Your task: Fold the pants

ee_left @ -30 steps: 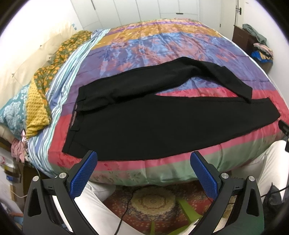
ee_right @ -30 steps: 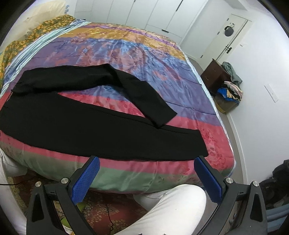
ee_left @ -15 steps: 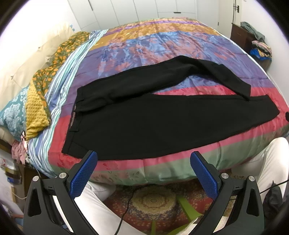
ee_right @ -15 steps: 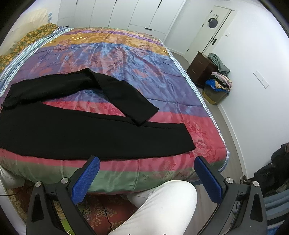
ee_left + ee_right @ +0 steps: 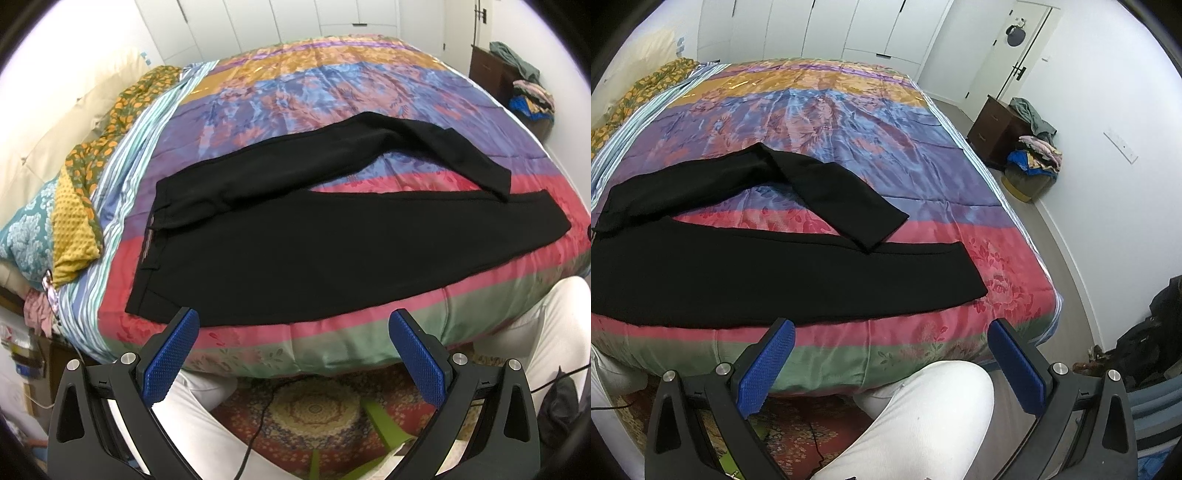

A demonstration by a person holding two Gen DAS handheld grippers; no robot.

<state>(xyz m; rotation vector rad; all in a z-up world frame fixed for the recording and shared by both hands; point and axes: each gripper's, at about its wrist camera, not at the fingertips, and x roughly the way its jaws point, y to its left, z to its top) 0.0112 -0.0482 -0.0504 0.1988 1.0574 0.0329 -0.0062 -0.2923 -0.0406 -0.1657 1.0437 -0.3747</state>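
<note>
Black pants (image 5: 314, 254) lie spread on a colourful striped bed cover (image 5: 332, 88), waistband at the left, legs to the right. The near leg lies straight along the bed's front edge. The far leg is bent, its hem lying over the near leg near the hem end (image 5: 879, 229). My left gripper (image 5: 293, 332) is open and empty, held off the bed's front edge below the waist end. My right gripper (image 5: 892, 343) is open and empty, held off the front edge below the near leg (image 5: 775, 280).
Pillows and a patterned cloth (image 5: 74, 184) lie at the bed's left end. The person's white-trousered legs (image 5: 916, 417) stand against the bed's front side over a patterned rug (image 5: 314, 410). A dark nightstand with clothes (image 5: 1001, 129) and a basket of laundry (image 5: 1030, 173) stand at the far right.
Both grippers stay open. The right view has shifted, so the pants sit further left and lower in it. The left view has hardly changed.
</note>
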